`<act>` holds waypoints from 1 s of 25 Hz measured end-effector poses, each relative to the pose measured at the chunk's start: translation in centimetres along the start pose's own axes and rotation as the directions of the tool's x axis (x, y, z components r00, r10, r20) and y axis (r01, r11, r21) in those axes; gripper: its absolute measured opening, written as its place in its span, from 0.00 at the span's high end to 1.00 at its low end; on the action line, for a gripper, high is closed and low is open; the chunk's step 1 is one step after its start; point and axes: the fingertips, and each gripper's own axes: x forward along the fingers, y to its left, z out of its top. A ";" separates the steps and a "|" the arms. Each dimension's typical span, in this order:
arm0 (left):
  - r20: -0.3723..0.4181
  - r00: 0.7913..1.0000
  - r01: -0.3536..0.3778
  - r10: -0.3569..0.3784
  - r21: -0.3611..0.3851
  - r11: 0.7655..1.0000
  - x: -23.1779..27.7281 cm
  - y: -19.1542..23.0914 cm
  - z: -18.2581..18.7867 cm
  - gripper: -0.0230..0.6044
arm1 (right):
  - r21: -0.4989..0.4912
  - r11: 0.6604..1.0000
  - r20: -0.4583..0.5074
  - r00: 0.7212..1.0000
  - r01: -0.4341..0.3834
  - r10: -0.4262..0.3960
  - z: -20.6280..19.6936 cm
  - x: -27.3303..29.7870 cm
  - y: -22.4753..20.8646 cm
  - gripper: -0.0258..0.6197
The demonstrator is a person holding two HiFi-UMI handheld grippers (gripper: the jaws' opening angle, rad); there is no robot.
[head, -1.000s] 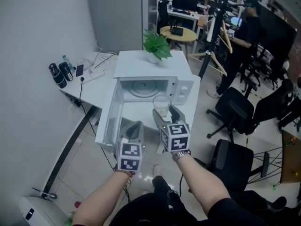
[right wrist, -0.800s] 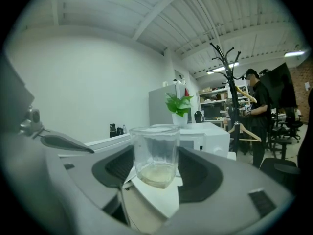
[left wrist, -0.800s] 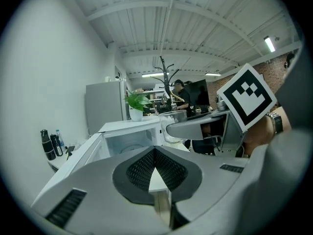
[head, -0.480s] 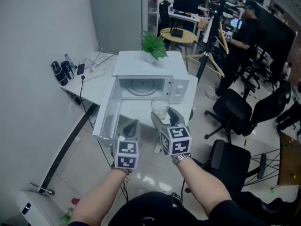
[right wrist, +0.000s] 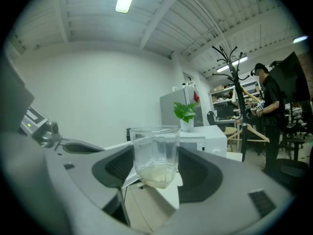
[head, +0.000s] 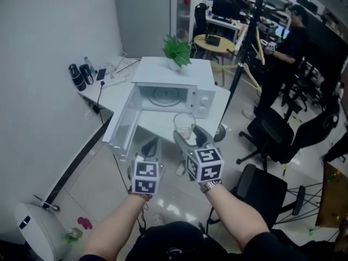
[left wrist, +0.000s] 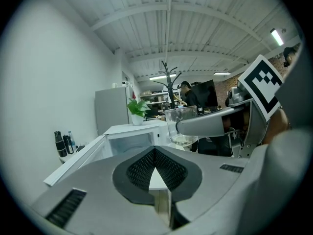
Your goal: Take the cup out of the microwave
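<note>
The white microwave [head: 175, 91] stands on a white table [head: 163, 128] with its door [head: 123, 125] swung open to the left and its cavity empty. A clear glass cup [head: 185, 125] with a little pale residue at its bottom hangs in front of the opening, above the table's near edge. My right gripper [head: 188, 132] is shut on the cup [right wrist: 155, 155], one pad on each side. My left gripper [head: 151, 144] is level beside it on the left, shut with nothing between its pads. From the left gripper view the cup [left wrist: 181, 125] shows ahead to the right.
A potted plant [head: 177, 51] sits on the microwave. Dark bottles [head: 81, 76] and cables lie at the table's far left. Office chairs [head: 277, 130] stand to the right, with a coat stand [head: 246, 37] and a person [head: 296, 37] behind them. A grey cabinet [head: 144, 20] is at the back.
Both grippers have drawn back from the microwave toward me and risen a little. The cup has come along in the right gripper. The door stays open.
</note>
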 end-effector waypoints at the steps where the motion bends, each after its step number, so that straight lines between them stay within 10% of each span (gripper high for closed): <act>1: -0.001 1.000 -0.007 0.007 -0.001 1.000 -0.3 -0.5 -0.1 0.97 | -0.001 1.000 0.001 1.000 -0.009 0.009 0.0 -0.6 0.0 0.48; 25: 0.019 1.000 0.009 -0.009 0.028 1.000 -6.1 -0.9 0.1 0.97 | 0.023 0.999 0.039 0.999 -0.033 0.032 0.7 -7.2 5.1 0.48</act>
